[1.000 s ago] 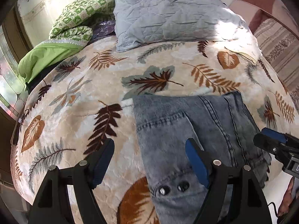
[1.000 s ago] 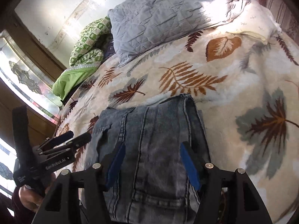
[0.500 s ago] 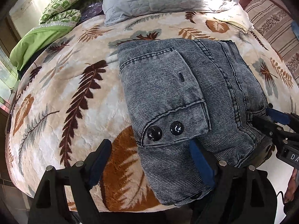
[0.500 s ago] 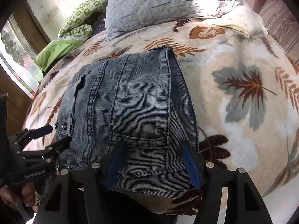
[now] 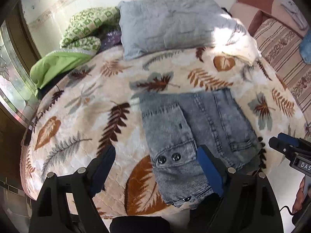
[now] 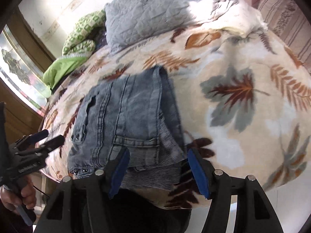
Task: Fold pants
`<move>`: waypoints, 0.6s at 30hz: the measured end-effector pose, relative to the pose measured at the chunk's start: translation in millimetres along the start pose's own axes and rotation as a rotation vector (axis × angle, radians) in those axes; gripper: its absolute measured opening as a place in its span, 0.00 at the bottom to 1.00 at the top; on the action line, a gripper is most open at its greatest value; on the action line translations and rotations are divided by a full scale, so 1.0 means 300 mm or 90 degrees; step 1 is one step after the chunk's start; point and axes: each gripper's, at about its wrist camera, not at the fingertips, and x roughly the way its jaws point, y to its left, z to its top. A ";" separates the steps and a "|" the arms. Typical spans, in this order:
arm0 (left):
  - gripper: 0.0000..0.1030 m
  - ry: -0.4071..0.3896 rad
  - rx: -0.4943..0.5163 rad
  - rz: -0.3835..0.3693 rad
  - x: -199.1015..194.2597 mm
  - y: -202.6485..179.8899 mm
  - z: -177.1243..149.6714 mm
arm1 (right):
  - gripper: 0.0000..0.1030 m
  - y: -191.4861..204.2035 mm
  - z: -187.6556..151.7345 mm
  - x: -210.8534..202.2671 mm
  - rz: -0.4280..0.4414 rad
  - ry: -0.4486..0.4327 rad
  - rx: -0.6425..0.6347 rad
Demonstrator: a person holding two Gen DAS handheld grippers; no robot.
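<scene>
Both grippers, left gripper [image 5: 156, 171] and right gripper [image 6: 158, 171], tilt downward with jaws spread and empty, pulled back since a moment ago from the folded pants [image 5: 196, 136] lying on the leaf-print blanket [image 5: 77, 116].

Pants [image 5: 194, 128]: faded grey-blue denim, ribbed weave, glossy dark snaps. Blanket [image 5: 81, 104], lower left: plush fleece, matt. Pillow [image 5: 171, 21], top ctr: quilted cloth, creased. Left gripper [image 5: 157, 167]: matt black plastic, blue pads, metal pins.
</scene>
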 end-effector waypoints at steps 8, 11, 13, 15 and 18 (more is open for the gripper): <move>0.96 -0.222 -0.032 0.087 -0.335 0.065 0.082 | 0.70 0.028 0.087 -0.344 -0.041 -0.180 -0.030; 0.99 -0.279 -0.057 0.114 -0.404 0.112 0.073 | 0.81 0.092 0.095 -0.453 -0.060 -0.268 -0.057; 1.00 -0.289 -0.072 0.113 -0.425 0.144 0.068 | 0.92 0.131 0.113 -0.493 -0.067 -0.311 -0.068; 1.00 -0.289 -0.090 0.117 -0.430 0.175 0.062 | 0.99 0.166 0.111 -0.513 -0.070 -0.335 -0.081; 1.00 -0.283 -0.112 0.118 -0.434 0.217 0.045 | 0.99 0.217 0.110 -0.505 -0.054 -0.336 -0.101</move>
